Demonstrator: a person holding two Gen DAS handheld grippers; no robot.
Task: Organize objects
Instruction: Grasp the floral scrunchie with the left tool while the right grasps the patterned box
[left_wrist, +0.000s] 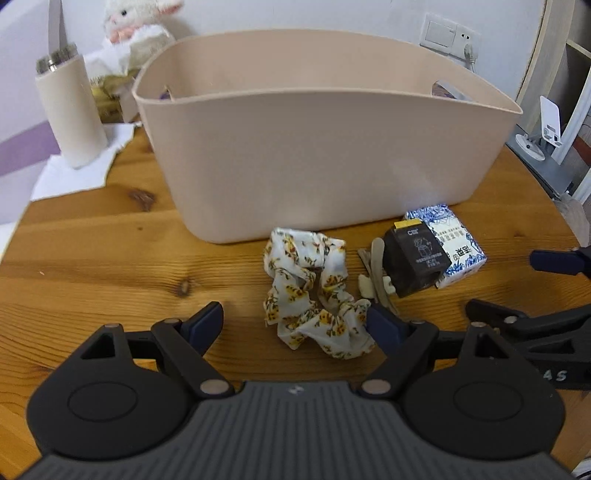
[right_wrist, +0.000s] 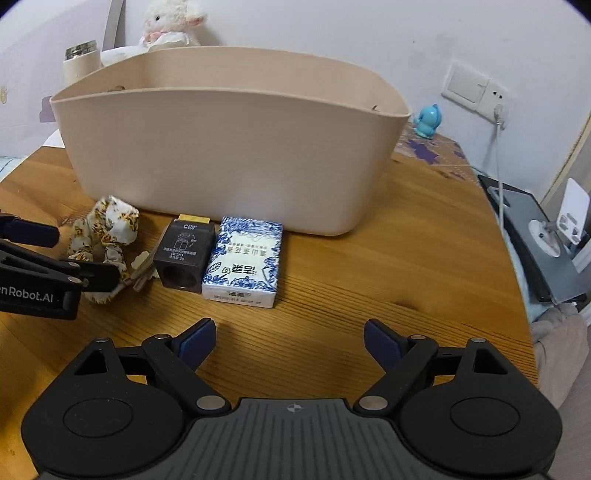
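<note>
Closest in the left wrist view: left gripper (left_wrist: 295, 325), fingers spread wide, low over the wooden table (left_wrist: 92, 258). Right fingertip (left_wrist: 382, 326) touching the edge of the flowery scrunchie (left_wrist: 314, 291), left one on bare wood, nothing pinched. In the right wrist view: right gripper (right_wrist: 290, 341), also spread wide, holding nothing, hanging over bare wood.

A bit farther, a row of small things just in front of the bin. From left: the scrunchie, then some hair clips (left_wrist: 376, 273) lying flat, then a small dark box (left_wrist: 415, 258) with a round hole in its end, touching a blue and white tissue pack (right_wrist: 245, 260).

Behind them, a big beige bin (left_wrist: 314, 147) with tall walls and a cut-out handle, standing on the table.

Farther back on the left, a cream bottle (left_wrist: 70, 110) with a metal top, upright on white cloth. Behind that, a white plush lamb (right_wrist: 171, 22) by the wall. Off to the right, a little blue toy (right_wrist: 426, 120) and a wall socket (right_wrist: 476, 90) with a plug in it.
</note>
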